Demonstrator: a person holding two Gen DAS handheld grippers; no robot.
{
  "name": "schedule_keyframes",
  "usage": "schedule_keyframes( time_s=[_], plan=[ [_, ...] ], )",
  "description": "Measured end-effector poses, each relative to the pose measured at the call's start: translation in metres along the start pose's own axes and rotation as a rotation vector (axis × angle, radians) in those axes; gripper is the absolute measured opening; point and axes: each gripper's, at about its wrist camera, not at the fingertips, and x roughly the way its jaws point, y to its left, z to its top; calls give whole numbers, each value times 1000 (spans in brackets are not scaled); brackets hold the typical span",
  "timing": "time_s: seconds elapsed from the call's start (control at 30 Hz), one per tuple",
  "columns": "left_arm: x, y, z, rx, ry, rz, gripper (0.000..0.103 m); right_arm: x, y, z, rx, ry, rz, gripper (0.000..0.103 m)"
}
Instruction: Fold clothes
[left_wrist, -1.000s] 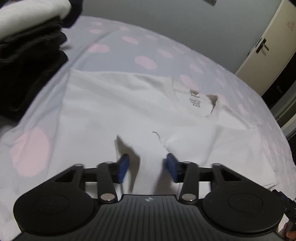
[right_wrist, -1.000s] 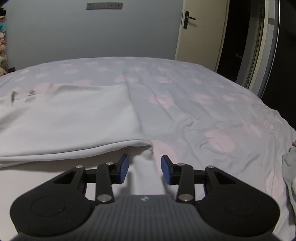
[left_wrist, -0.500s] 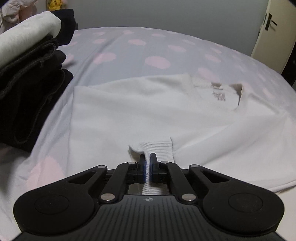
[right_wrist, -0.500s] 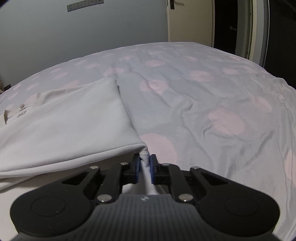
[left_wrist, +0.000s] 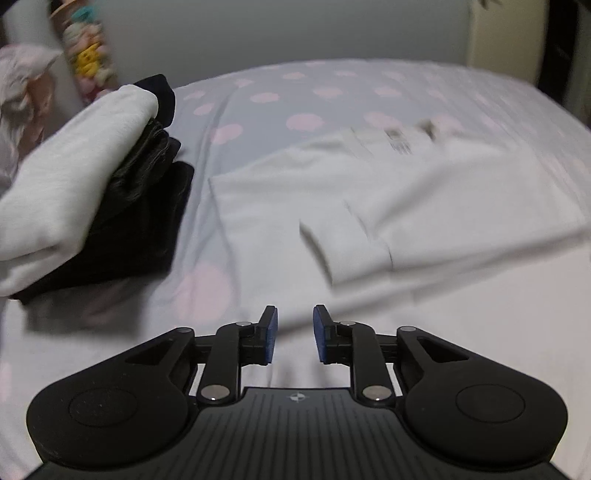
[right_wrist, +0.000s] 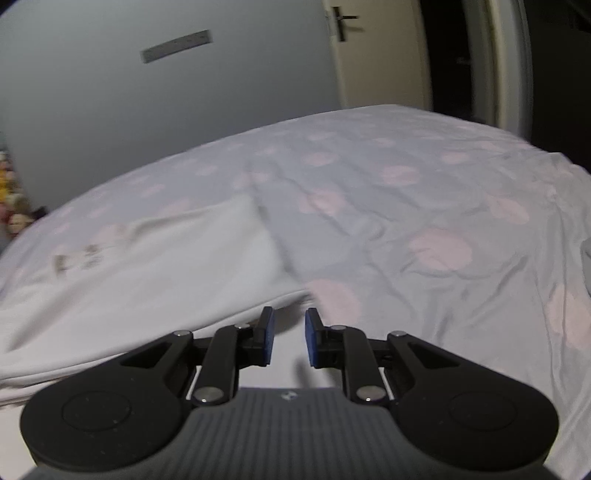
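Your left hand-held gripper (left_wrist: 294, 334) & right hand-held gripper (right_wrist: 287, 336) have just been opening: narrow gap, nothing between the pads. White top (left_wrist: 424, 206) lies on the bed (right_wrist: 406, 192) just ahead. Light, limp fabric, so it'll sag; pinch the ribbed cuff (left_wrist: 343, 240) or the hem edge.

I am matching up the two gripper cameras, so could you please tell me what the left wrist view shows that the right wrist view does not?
Only the left wrist view: the stack of folded clothes, the sweatshirt's ribbed cuff and the open, empty left gripper.
Only the right wrist view: the door, the wall plate and the open, empty right gripper.
Both: the white sweatshirt on the spotted bedsheet.
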Motion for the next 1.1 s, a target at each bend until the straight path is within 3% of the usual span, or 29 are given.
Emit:
schedule_keyframes(
  time_s=[0.07,0.17,0.2,0.47,0.67,0.83,0.97,1.0,1.1],
  plan=[
    [-21,4,-17,25,44,-16,35,-20,2,5,-14,33,61,21],
    [-43,8,-42,33,126,-48,45,-46,-2,12,-62,158,147,41],
    [-49,9,-51,29,156,-60,47,-53,-5,13,-80,210,163,41],
    [-48,-14,-128,-19,419,-113,51,-78,-59,-13,-179,582,131,47],
    [-36,-28,-162,-81,566,-131,51,-83,-95,-37,-104,775,100,48],
    [-29,-28,-180,-160,629,-141,52,-82,-108,-44,0,852,171,46],
    [-27,-25,-189,-237,647,-175,51,-86,-103,-42,-33,843,194,46],
    [-26,-26,-190,-247,653,-185,51,-87,-102,-42,-45,839,198,42],
    [-29,-35,-190,-231,644,-198,36,-93,-99,-38,-75,811,205,26]
  ],
)
